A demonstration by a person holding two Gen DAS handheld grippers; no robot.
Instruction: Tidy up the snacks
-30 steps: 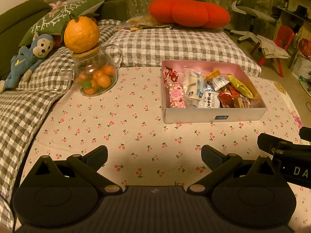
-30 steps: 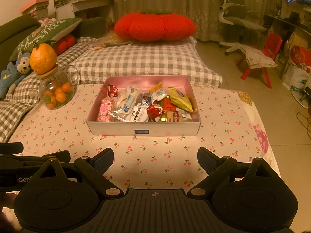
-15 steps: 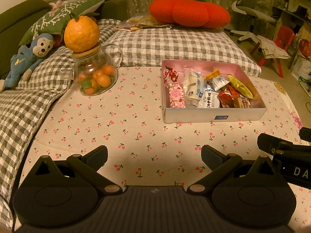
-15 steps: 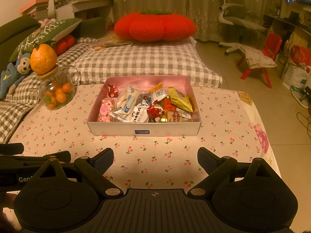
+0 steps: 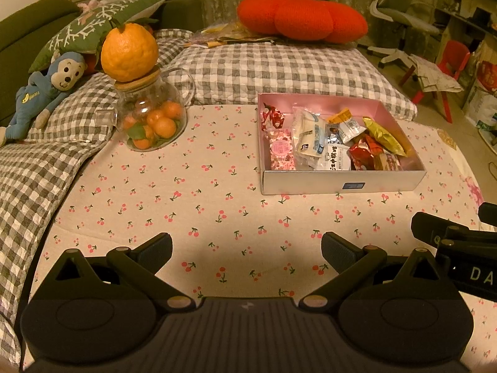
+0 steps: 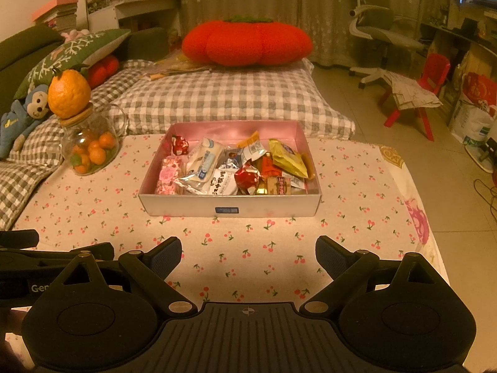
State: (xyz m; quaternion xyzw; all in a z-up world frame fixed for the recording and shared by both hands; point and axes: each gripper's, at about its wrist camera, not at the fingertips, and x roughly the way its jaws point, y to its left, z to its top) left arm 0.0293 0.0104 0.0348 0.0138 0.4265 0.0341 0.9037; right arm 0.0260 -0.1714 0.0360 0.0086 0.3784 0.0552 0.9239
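Both tongs hang empty with fingers spread wide: left gripper (image 5: 247, 250) and right gripper (image 6: 248, 250) hover side by side over the near edge of the cherry-print tablecloth (image 5: 186, 192), well short of the goods.

Snacks (image 6: 236, 168) all lie inside the pink-lined box (image 6: 230, 206), right of centre toward the far edge. No wrapper is loose on the cloth, so this fits either a finished gather or a heap awaiting sorting. Can't tell which.

If any piece gets handled, my read:
- Wrappers overlap, so come straight down and pinch 1 free edge, e.g. the yellow packet (image 6: 287, 160) at the right end.
- Foil will slip and crinkle, so close gently.
- Clear the box walls on entry.

View differences:
- Left wrist: glass jar of tangerines (image 5: 150, 124) with a big orange on its lid close at the far-left corner, plus the right gripper's side.
- Right wrist: box nearly head-on, so the heap's layering reads better; also the cloth's right edge and the floor.
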